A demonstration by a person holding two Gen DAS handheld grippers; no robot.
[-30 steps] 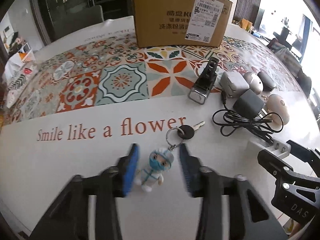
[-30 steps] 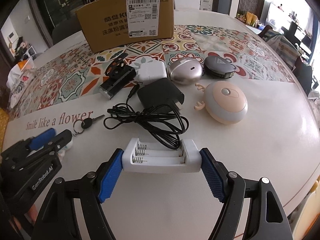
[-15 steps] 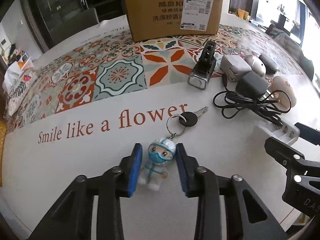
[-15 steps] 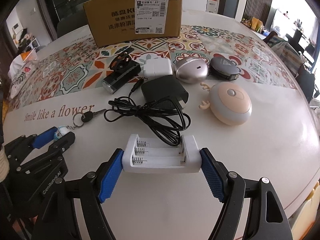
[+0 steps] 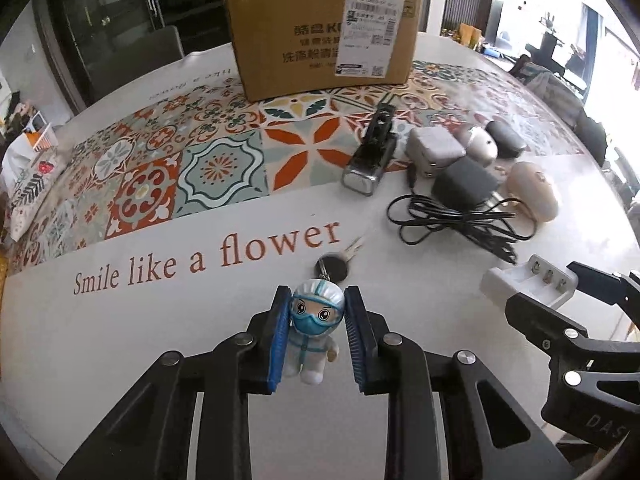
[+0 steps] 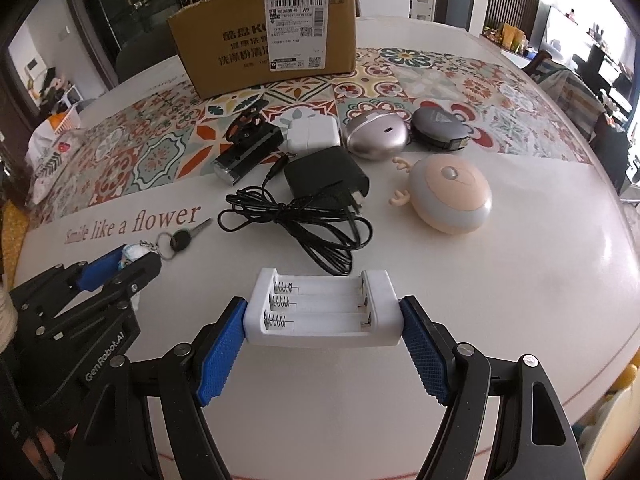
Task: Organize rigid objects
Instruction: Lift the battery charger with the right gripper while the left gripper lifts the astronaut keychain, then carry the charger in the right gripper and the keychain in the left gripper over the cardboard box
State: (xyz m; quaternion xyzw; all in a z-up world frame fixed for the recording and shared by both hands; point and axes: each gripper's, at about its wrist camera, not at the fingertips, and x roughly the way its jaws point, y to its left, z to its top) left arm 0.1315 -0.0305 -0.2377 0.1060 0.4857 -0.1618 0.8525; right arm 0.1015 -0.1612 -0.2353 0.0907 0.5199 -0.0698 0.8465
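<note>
My left gripper [image 5: 316, 316] is shut on a small masked figurine keychain [image 5: 314, 330], its blue pads pressing both sides of the head. The chain's ring and black-headed key [image 5: 335, 264] trail on the table just beyond. My right gripper [image 6: 322, 320] is shut on a white battery charger [image 6: 322, 312], held by its two short ends with the empty spring slots facing up. The left gripper [image 6: 120, 268] shows at the left of the right wrist view, and the charger [image 5: 528, 284] shows at the right of the left wrist view.
A cardboard box [image 6: 264, 32] stands at the back of the patterned tablecloth. In front of it lie a black bike light [image 6: 248, 146], white adapter [image 6: 312, 134], black adapter with tangled cable [image 6: 320, 196], silver pebble device [image 6: 374, 136], dark round case [image 6: 438, 126] and a pink antlered gadget [image 6: 452, 194].
The left gripper's jaws closed from wide apart onto the figurine's head, and the key ring shifted with it. The right gripper kept its hold on the charger.
</note>
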